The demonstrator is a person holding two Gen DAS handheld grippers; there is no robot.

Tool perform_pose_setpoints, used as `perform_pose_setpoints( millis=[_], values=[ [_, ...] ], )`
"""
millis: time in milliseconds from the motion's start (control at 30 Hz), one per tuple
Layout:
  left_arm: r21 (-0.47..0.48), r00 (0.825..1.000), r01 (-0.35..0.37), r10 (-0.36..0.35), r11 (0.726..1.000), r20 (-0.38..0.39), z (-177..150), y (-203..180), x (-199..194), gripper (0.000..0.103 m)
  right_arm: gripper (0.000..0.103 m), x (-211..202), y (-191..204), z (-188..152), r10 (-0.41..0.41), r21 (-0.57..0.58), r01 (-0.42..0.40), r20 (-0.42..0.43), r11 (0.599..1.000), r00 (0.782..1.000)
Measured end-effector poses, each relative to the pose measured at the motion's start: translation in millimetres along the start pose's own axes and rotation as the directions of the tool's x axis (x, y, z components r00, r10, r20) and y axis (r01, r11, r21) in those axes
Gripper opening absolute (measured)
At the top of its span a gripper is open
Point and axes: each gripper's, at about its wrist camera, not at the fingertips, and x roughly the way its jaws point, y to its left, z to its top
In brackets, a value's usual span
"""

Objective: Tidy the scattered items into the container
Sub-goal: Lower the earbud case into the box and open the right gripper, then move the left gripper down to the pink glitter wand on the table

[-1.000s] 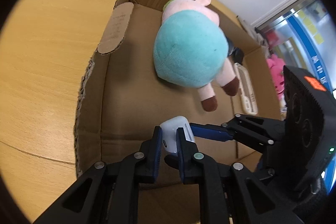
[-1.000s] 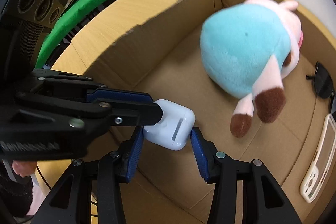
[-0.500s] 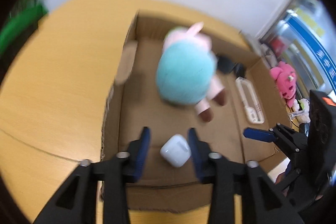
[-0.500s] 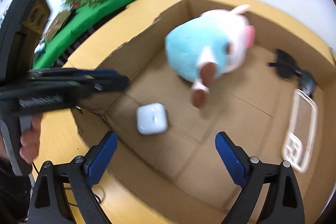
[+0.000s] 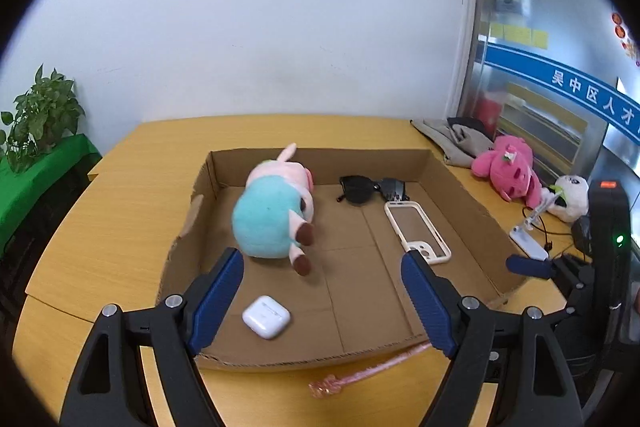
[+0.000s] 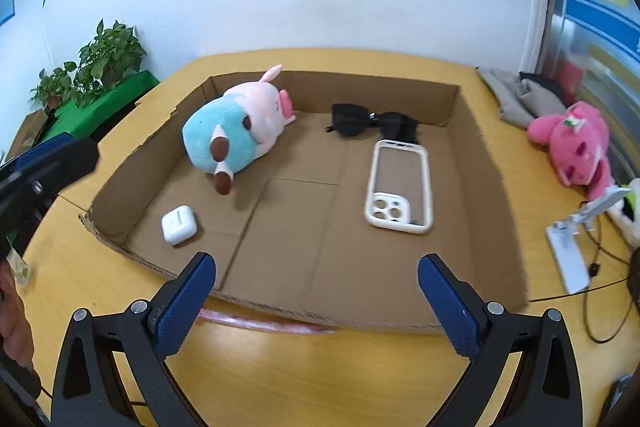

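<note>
1. On the floor of the shallow cardboard box point(image 5: 460, 187), near its front-left corner, a white earbud case point(image 5: 265, 316) lies flat, clear of both tools.
2. Both grippers hang above the box's near edge; the left gripper point(image 5: 322, 303) has just been opening, its blue pads wide apart with nothing between them, the case lying on the box floor just inside its left finger point(image 5: 216, 301).
3. From the right wrist view, the right gripper point(image 6: 316, 303) has likewise just spread to its widest and is empty; the case point(image 6: 179, 225) sits beyond and to the left of its left finger point(image 6: 184, 307).
4. Further in the box lie a teal-and-pink plush pig point(image 6: 236, 133), black sunglasses point(image 6: 374, 125) and a cream phone case point(image 6: 400, 187), each apart from the earbud case.
5. Outside the box, on the yellow table point(image 5: 100, 235), a pink strip point(image 5: 360, 375) rests against the front wall, just below the left gripper's right finger point(image 5: 428, 307).
</note>
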Motion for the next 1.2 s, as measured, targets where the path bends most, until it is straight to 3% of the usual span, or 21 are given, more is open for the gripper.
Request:
perform_pose_setpoints(
  millis=[200, 467, 633, 833, 933, 1200],
  values=[
    [0.04, 1.0, 0.009, -0.009, 0.999, -0.007, -6, -22, -7, 0.081, 0.103, -14, -16, -8, -0.014, 0.016, 0.014, 0.022, 1.0, 1.0],
    [0.058, 0.999, 0.016, -0.014, 0.998, -0.032, -16, -26, -5, 0.081, 0.103, -2, -30, -16, 0.003, 0.057, -0.003, -0.007, 0.998, 1.0],
    [0.084, 0.995, 0.072, -0.066, 0.994, -0.071, -39, -25, -5, 0.081, 0.103, 0, -32, -20, 0.014, 0.052, -0.013, -0.009, 0.999, 1.0],
    [0.13, 0.974, 0.166, -0.141, 0.978, -0.176, -76, -28, 11, 0.081, 0.103, 4, -40, -29, 0.026, 0.068, -0.024, -0.025, 0.997, 0.999],
    [0.097, 0.957, 0.221, -0.196, 0.97, -0.214, -87, -22, 25, 0.081, 0.103, 6, -44, -34, 0.027, 0.074, -0.025, -0.036, 0.997, 0.999],
    [0.102, 0.933, 0.248, -0.209, 0.963, -0.293, -101, -18, 59, 0.081, 0.103, 15, -54, -50, 0.039, 0.101, -0.031, -0.08, 0.994, 0.996]
  ],
)
